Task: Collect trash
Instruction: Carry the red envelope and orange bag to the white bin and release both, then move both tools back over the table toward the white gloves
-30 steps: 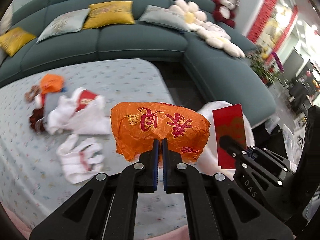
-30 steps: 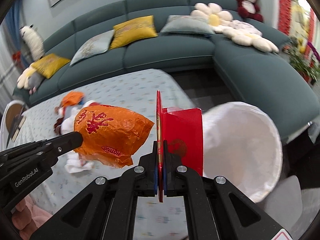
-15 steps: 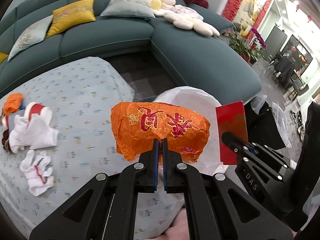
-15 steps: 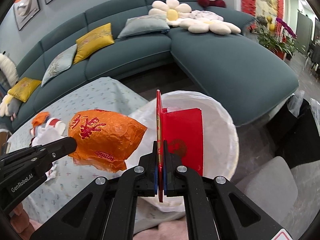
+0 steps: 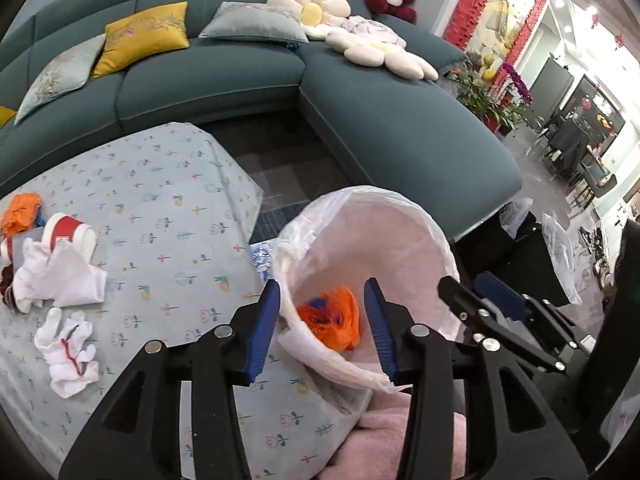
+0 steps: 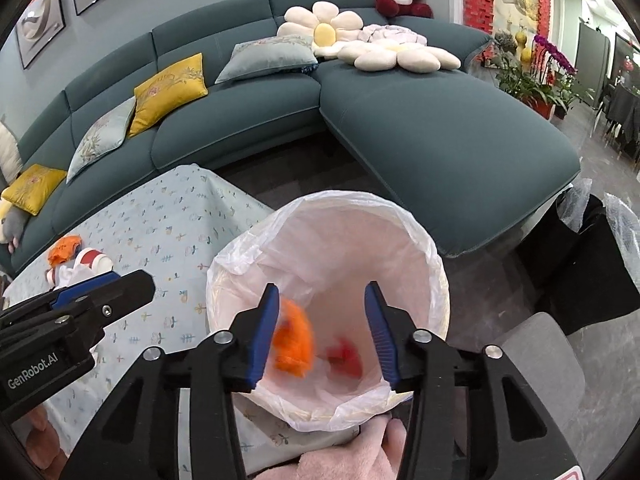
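A round bin lined with a white plastic bag stands beside the table's corner. My left gripper hangs over its near rim, jaws opening and empty. Below it the orange snack bag lies blurred inside the bin. My right gripper is over the bin too, jaws opening with nothing between them. The red envelope shows as a red blur at the bin's bottom. More litter stays on the table: a white glove, a white cloth, a red-and-white cup and an orange wrapper.
A floral tablecloth covers the table. A teal corner sofa with cushions and a plush bear wraps around behind. Black bags stand to the right of the bin. Pink fabric lies at the bottom edge.
Both grippers opened over the bin. The orange snack bag left the left gripper and the red envelope left the right one; both dropped into the bin.
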Motion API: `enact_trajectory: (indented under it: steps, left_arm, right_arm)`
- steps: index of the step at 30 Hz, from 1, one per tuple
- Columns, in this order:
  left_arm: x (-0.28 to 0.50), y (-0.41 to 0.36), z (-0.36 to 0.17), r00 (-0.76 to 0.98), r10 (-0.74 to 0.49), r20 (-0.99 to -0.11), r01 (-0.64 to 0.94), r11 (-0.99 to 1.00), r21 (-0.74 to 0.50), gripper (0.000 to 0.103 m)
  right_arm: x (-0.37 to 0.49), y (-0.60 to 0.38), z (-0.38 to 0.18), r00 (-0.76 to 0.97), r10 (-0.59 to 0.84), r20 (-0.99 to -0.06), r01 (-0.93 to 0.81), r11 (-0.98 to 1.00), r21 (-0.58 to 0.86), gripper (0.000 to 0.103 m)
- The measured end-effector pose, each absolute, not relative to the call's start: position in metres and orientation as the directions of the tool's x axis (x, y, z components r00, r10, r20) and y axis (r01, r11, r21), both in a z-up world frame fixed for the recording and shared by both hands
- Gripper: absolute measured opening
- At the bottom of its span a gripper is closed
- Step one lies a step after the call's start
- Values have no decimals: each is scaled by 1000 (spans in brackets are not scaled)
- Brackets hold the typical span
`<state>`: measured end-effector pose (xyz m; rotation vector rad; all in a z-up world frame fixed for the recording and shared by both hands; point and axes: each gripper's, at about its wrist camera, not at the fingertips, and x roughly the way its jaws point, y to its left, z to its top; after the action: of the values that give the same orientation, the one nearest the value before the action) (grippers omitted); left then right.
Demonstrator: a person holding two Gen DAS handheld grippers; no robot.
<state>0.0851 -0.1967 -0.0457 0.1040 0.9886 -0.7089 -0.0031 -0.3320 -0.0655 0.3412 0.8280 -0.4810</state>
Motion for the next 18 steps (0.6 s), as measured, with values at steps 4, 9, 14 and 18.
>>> enact_trajectory:
  steps: [4, 9, 14, 18]
  left_arm:
    - [89, -181, -43, 362, -493, -791, 563, 792, -236, 43]
    - [91, -158, -38, 391, -478, -786, 528, 816, -233, 48]
    - [93, -135, -34, 420, -461, -781, 493, 839, -231, 53]
    - [98, -110, -31, 452, -437, -778, 444, 866, -228, 59]
  right_arm:
    - [-1, -325, -58, 592, -271, -759, 521, 848, 103, 47]
    - [1, -308, -48, 610, -275, -743, 501, 860, 93, 55]
    - [7, -287, -42, 622, -259, -739, 469, 879, 87, 57]
    - [14, -268, -39, 630, -241, -738, 437, 896, 80, 57]
